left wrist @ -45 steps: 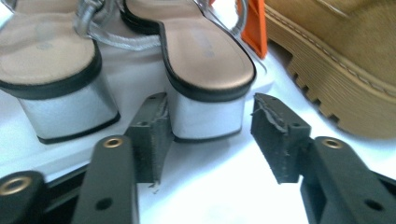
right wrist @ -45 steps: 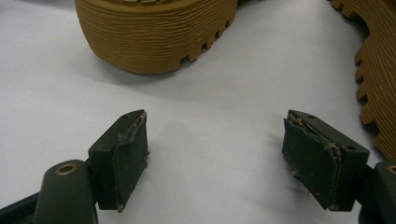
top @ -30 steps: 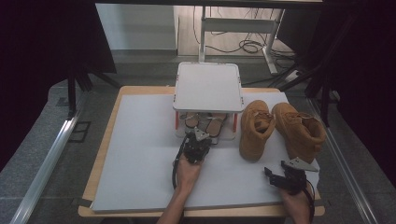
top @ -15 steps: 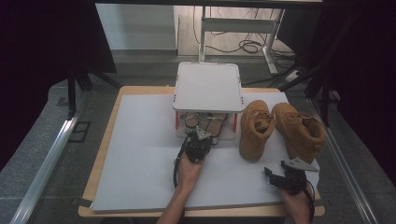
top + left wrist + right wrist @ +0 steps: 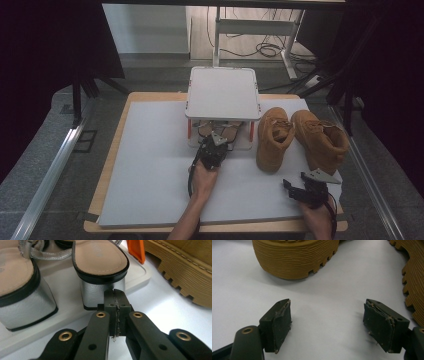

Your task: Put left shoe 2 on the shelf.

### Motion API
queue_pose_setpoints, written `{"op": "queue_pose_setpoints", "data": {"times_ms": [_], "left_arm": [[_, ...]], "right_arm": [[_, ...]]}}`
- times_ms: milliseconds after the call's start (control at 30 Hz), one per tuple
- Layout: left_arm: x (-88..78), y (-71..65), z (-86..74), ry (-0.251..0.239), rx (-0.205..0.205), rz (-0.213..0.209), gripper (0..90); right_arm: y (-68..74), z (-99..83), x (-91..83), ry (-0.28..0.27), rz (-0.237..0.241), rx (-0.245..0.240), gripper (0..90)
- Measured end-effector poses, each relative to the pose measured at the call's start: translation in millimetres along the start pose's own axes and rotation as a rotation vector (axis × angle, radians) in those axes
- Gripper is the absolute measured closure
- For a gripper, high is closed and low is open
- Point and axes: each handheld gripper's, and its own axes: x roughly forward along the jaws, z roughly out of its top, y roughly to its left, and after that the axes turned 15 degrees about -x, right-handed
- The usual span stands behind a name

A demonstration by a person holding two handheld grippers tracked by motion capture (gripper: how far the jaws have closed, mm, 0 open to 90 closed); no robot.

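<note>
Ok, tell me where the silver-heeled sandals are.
In the high view the silver-heeled sandals sit on the lower tray of the small white rack at table centre, just ahead of the left gripper and left of the tan boots.

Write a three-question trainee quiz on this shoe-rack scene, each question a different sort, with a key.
1. True or false: the left gripper has its jaws pressed together.
2. The right gripper faces: A) sandals B) tan boots C) a cable.
3. Fill in: the silver-heeled sandals sit on the rack's ____ shelf.

Key: 1 true; 2 B; 3 lower.
</note>
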Motion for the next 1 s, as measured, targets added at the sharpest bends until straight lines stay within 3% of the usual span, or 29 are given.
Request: {"op": "queue_pose_setpoints", "data": {"times_ms": [400, 1000], "left_arm": [[12.2, 2.8, 10.9, 0.002, -0.009, -0.002, 89.8], [31.4, -17.8, 18.9, 0.011, 0.008, -0.021, 89.8]], "right_arm": [[0.0, 0.0, 0.0, 0.000, 0.000, 0.000, 22.4], [-0.1, 0.0, 0.0, 0.000, 0.000, 0.000, 22.4]]}}
